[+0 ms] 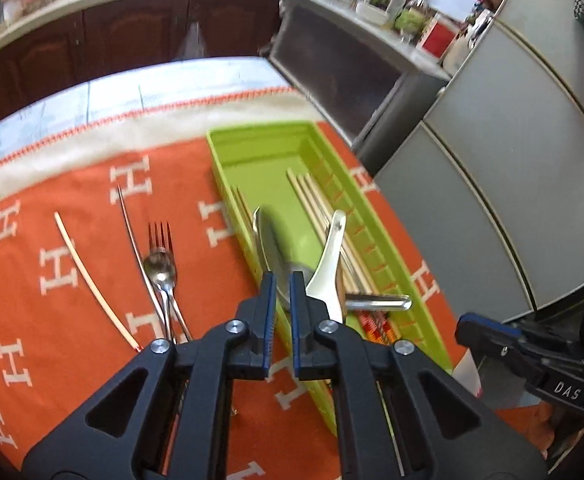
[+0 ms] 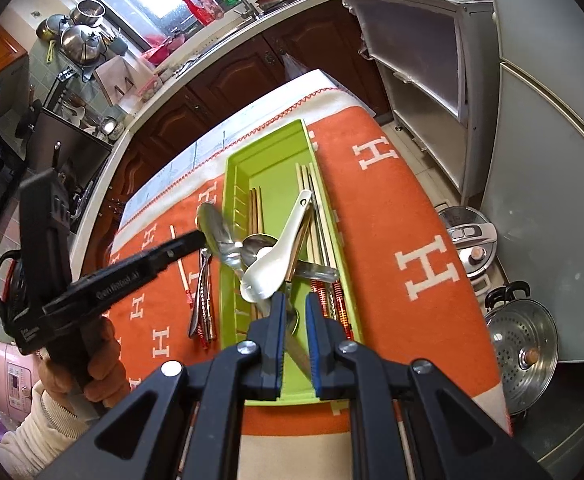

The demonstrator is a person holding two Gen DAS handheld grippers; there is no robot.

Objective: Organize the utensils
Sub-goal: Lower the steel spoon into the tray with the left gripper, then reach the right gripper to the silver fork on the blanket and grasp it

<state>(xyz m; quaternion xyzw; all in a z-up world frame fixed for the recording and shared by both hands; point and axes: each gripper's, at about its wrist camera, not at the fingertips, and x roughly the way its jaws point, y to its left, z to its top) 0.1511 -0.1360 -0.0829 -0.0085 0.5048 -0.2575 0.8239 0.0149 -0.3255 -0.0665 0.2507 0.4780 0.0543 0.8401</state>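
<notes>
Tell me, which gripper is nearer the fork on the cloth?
Left. The left gripper, holding a metal spoon, is over the tray's edge beside the fork; the right gripper is over the tray, farther off.

One green tray, one white ceramic spoon, one fork, two tools.

Table w/ orange cloth: green tray, fork, 2 loose chopsticks.
</notes>
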